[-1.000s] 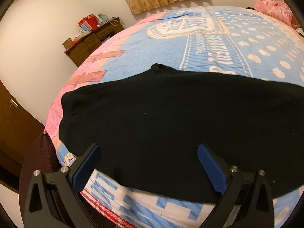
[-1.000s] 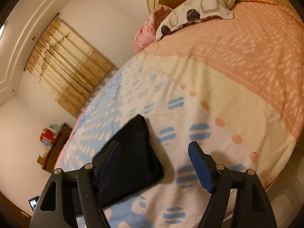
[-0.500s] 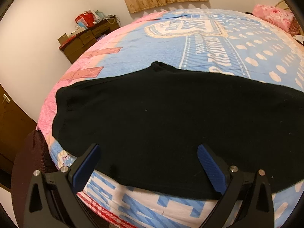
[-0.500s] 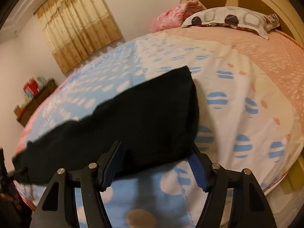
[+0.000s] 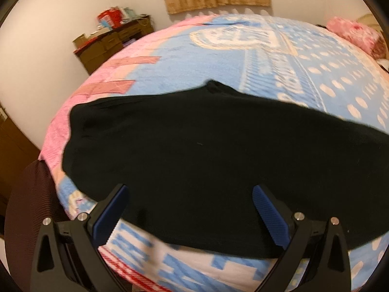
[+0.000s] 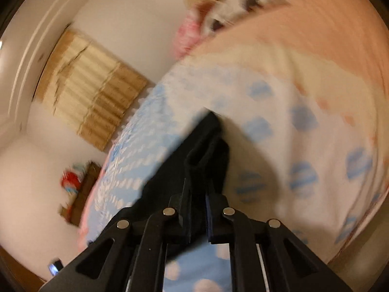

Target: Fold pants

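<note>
I'm closing my right gripper (image 6: 197, 209) on one pants (image 5: 194, 150) edge, left gripper (image 5: 192, 209) gaping above, bed (image 5: 267, 68) beyond.

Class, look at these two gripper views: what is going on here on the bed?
A person with two handheld grippers is folding black pants spread on a patterned bedspread. The right gripper is closing, with a leg end of the pants between its jaws. The left gripper hovers open over the waist end, gripping nothing.

Black pants (image 5: 194, 150); blue, pink, white-dotted bedspread (image 5: 328, 77).
</note>
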`<state>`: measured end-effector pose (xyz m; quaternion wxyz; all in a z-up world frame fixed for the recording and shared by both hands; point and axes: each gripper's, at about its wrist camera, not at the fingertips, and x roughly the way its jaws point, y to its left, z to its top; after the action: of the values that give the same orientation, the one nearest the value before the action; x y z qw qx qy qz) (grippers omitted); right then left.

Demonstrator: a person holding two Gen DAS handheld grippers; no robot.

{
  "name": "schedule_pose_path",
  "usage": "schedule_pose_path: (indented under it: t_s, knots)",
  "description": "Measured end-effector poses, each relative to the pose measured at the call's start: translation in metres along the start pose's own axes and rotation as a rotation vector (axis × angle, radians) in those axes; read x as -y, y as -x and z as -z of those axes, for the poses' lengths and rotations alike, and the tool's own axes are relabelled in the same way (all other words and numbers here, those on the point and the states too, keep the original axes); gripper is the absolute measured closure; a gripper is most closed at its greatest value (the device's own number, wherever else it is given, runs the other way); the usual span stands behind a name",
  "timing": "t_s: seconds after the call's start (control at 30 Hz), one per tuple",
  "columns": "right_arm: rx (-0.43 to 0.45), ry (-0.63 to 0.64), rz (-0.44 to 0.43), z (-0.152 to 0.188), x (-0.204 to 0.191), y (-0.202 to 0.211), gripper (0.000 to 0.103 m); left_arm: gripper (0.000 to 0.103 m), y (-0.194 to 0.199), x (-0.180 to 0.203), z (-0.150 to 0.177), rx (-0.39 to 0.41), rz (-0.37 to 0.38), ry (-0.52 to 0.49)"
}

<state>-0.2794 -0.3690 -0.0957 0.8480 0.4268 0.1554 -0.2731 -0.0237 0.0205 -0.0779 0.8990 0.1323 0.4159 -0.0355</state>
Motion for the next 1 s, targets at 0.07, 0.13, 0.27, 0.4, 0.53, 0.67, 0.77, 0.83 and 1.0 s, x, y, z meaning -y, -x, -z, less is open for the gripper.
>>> schedule_pose_path:
  t_s: [0.07, 0.13, 0.27, 0.4, 0.53, 0.67, 0.77, 0.83, 1.0]
  knots:
    - [0.009, 0.128, -0.016, -0.005, -0.038, 0.005, 0.095, 0.000, 0.005, -0.015, -0.005, 0.016, -0.010, 0.050]
    - [-0.005, 0.286, -0.064, 0.000, -0.087, 0.003, 0.094, 0.000, 0.008, -0.029, -0.009, 0.030, -0.021, 0.086]
    - [-0.116, 0.646, -0.210, 0.065, -0.199, -0.023, 0.094, 0.000, 0.012, -0.051, -0.012, 0.046, -0.057, 0.131]
    - [-0.204, 0.894, -0.285, 0.148, -0.257, -0.061, 0.094, 0.000, 0.008, -0.070, -0.006, 0.029, -0.085, 0.164]
    - [-0.267, 1.054, -0.290, 0.219, -0.279, -0.096, 0.094, 0.000, 0.005, -0.084, 0.001, 0.021, -0.107, 0.175]
    - [-0.244, 1.158, -0.255, 0.254, -0.272, -0.103, 0.094, 0.000, -0.001, -0.092, 0.003, 0.006, -0.117, 0.194]
    - [-0.214, 1.232, -0.238, 0.253, -0.273, -0.097, 0.094, 0.000, -0.007, -0.090, 0.002, -0.008, -0.107, 0.193]
    - [-0.182, 1.267, -0.235, 0.257, -0.279, -0.091, 0.094, 0.000, -0.008, -0.088, 0.001, -0.007, -0.110, 0.184]
    - [-0.131, 1.389, -0.299, 0.275, -0.301, -0.078, 0.094, 0.000, -0.011, -0.090, 0.000, -0.010, -0.110, 0.189]
